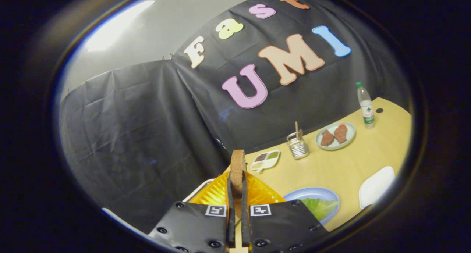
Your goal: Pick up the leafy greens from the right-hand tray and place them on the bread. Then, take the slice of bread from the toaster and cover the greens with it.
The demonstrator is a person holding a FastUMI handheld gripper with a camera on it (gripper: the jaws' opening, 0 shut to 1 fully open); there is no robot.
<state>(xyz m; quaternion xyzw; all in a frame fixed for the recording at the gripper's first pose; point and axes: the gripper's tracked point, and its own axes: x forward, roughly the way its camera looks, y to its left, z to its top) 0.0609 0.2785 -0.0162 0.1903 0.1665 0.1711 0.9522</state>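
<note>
Slice of bread (237, 171) is clamped edge-on between my gripper (236, 194)'s two fingers, which stand nearly together with only the slice's thickness between them; it rises past the fingertips, lifted clear of the table (342, 164). Directly under the slice I see an orange ribbed object (259, 192), likely the toaster, though I cannot confirm. Just to the right of the slice, low and near the fingers, sits a pale blue plate (312, 192) carrying leafy greens (320, 207); whether bread lies under them I cannot tell. Beyond the slice: a small sauce dish (265, 160), a wire holder (297, 145), a plate of meat (335, 135), a water bottle (365, 105). A white tray (376, 186) lies right of the blue plate. I judge this the second step, carrying stage. Next move: swing right, turn the slice flat, lower onto the greens, then release.
</note>
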